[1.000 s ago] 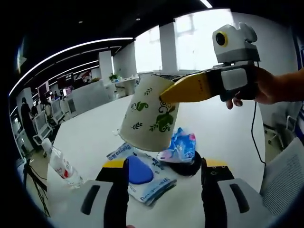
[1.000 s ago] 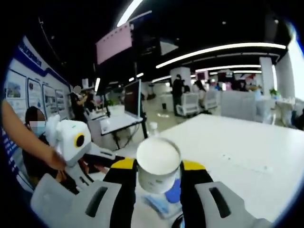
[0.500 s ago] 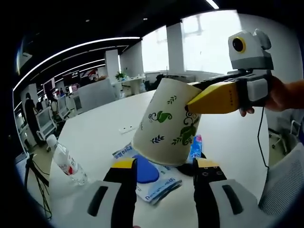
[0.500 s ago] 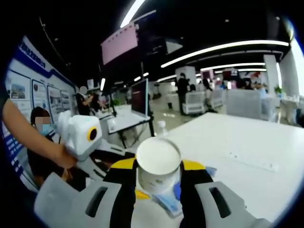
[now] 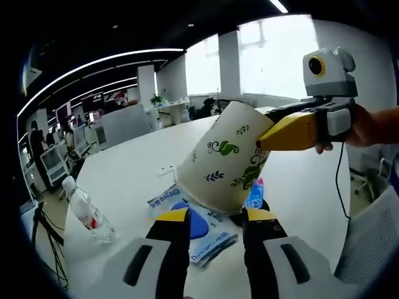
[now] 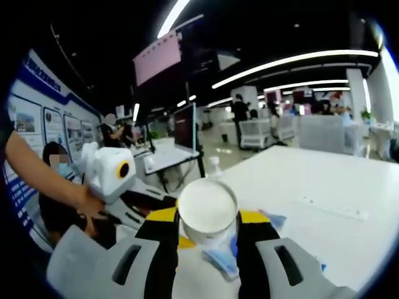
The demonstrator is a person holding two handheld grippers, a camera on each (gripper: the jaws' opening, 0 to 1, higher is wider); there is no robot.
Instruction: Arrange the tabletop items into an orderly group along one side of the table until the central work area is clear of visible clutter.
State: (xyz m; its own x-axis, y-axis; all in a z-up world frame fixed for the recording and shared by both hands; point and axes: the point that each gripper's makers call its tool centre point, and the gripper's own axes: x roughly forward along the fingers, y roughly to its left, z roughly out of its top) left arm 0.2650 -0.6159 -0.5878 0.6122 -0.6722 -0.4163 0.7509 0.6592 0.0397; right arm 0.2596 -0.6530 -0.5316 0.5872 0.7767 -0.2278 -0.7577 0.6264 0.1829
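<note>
A white paper cup [image 5: 227, 162] with green leaf prints hangs tilted above the white table [image 5: 124, 180]. My right gripper [image 5: 265, 142] reaches in from the right with its yellow jaws shut on the cup's upper end. In the right gripper view the cup's round white end [image 6: 207, 208] sits clamped between my right gripper's [image 6: 207, 219] jaws. The cup's lower end hangs just above the tips of my left gripper [image 5: 215, 215], whose jaws stand open about a cup's width apart. I cannot tell whether they touch it. A person's hand holds the left gripper [image 6: 184, 242] below the cup.
Under the cup lie a blue-and-white flat packet [image 5: 209, 237], a blue round item [image 5: 198, 224], a blue-pink wrapper [image 5: 254, 193] and a black object [image 5: 238, 218]. A water bottle [image 5: 84, 215] lies at the left edge. A white power strip [image 5: 165, 168] rests farther back.
My left gripper's jaws have narrowed. The cup, held by the right gripper, now sits lower and closer to the left jaw tips.
</note>
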